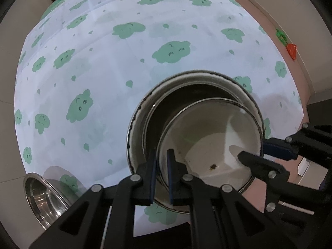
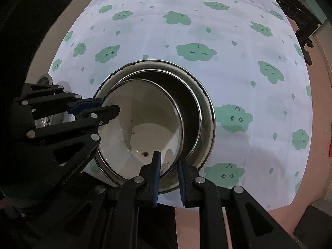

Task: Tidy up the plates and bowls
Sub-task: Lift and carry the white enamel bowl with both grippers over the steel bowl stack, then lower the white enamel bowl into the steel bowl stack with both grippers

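Note:
A steel bowl (image 1: 209,143) with a pale, stained inside is held tilted over a nested stack of bowls (image 1: 186,89) on the cloud-print tablecloth. My left gripper (image 1: 161,159) is shut on the bowl's near-left rim, one finger inside and one outside. My right gripper (image 2: 168,164) is shut on the same bowl (image 2: 143,128) at its near-right rim. The stack also shows in the right wrist view (image 2: 199,95). Each gripper shows in the other's view: the right one (image 1: 255,149), the left one (image 2: 103,108).
Another steel bowl (image 1: 44,199) stands at the table's near-left edge; it is partly hidden behind the left gripper in the right wrist view (image 2: 44,81). Dark furniture (image 2: 300,18) stands beyond the far right of the table. An orange and green item (image 1: 290,47) lies on the floor.

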